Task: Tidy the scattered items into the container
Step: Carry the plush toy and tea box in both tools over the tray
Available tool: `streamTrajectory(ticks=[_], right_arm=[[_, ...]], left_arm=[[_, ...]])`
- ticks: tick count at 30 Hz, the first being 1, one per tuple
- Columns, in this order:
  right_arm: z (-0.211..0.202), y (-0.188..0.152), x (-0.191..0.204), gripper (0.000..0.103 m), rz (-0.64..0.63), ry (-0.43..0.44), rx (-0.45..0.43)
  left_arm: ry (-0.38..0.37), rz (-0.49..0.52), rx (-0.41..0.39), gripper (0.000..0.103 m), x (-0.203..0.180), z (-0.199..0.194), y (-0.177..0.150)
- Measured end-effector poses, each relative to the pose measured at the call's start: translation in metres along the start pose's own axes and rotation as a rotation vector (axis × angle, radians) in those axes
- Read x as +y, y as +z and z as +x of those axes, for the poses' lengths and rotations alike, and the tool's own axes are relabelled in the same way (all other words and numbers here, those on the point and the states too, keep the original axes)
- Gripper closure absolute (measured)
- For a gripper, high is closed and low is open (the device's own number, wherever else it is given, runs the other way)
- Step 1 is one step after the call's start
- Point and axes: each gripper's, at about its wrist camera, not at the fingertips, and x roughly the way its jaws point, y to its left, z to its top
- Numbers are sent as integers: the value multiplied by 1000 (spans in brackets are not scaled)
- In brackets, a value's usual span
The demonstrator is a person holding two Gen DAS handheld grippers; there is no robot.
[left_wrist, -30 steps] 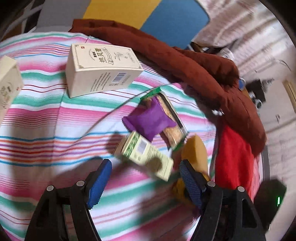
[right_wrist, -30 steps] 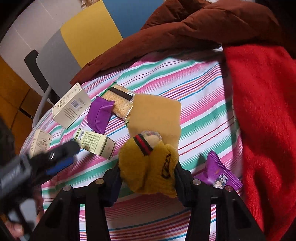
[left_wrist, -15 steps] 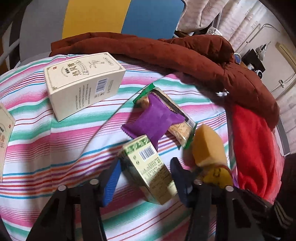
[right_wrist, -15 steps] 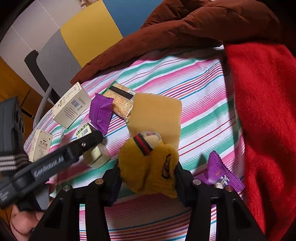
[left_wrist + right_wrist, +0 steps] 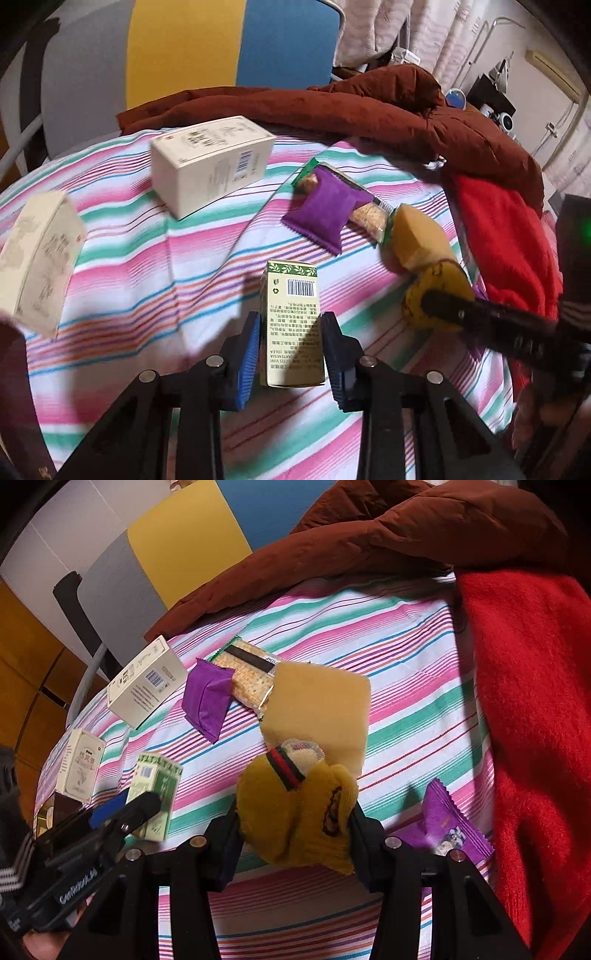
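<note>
Since a second ago the left gripper (image 5: 291, 350) has swung over the green box (image 5: 293, 325), and its fingers (image 5: 248, 354) have just been closing from wide to narrow, so that the blue pads now sit against both long sides of the box, barcode end pointing away. The surface is a bed with a striped sheet (image 5: 147, 266). At its left edge lies a cream box (image 5: 38, 258), blurred; further in, toward the far edge, a larger white box (image 5: 210, 162) lies on its side. Right of that, a purple packet (image 5: 327, 212) rests partly on a cracker pack (image 5: 369, 214), which touches a tan pad (image 5: 417, 240). The right gripper (image 5: 295, 812) has not moved; its fingers are clamped on a yellow knit pouch (image 5: 295, 812) with a red-and-black striped cuff, held just in front of the tan pad. A second purple packet (image 5: 448, 830) lies just right of it, beside a red blanket (image 5: 535, 720) at the right edge. A brown coat (image 5: 332, 110) is heaped along the far edge.
</note>
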Motion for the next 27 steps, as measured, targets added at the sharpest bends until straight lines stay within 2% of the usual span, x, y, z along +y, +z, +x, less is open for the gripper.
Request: streamTrajectory(ticks=[10,22,27], right_arm=[[5,-8,25,53,-107,70,22],[0,-19,50,53,-225,72,3],[-3,-20,59,53,-278,59,-29]], left_arm=[[-35,-26,-66,71,20,-34,-45],[-81,-115,-103,71,48,-75,-93],[-84,-101,-148,71,50,-100,-106]])
